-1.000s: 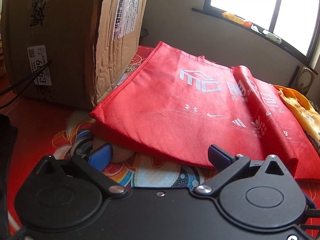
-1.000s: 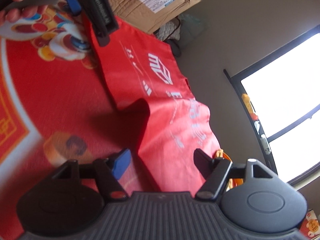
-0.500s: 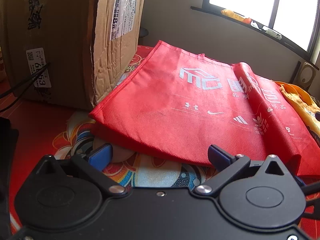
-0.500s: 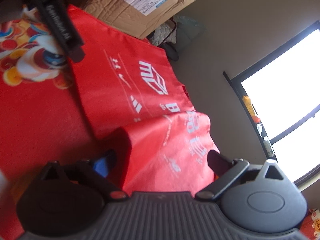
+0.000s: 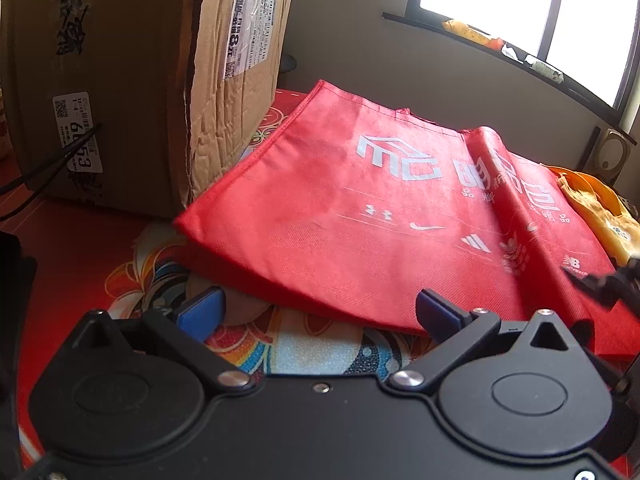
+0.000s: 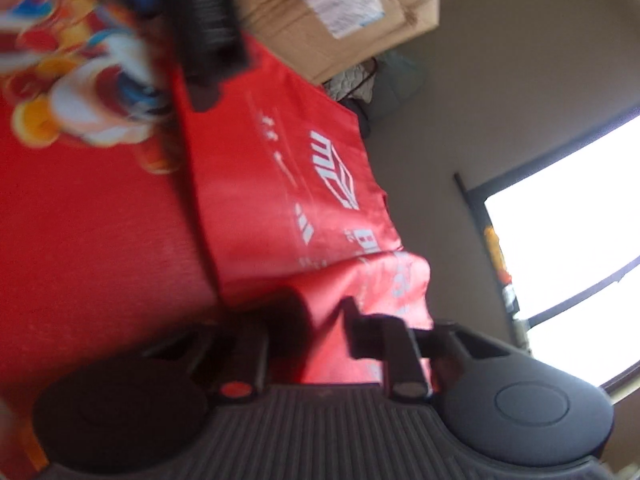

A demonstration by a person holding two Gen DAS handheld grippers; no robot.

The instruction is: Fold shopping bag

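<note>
The bag (image 5: 360, 216) lay flat on our red mat (image 5: 76, 248) beside the box (image 5: 120, 72), one end doubled over, ready for creasing. Our right gripper (image 6: 316, 320) was clamped on that raised end; our left gripper (image 5: 316, 312) waited spread apart at the near edge.

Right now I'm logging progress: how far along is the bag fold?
Early. Done: the red shopping bag lies flat on the mat. In hand: the right tool pinches one end, raised and curling inward. Left: the left tool is open, off the bag; no fold is laid flat.
</note>
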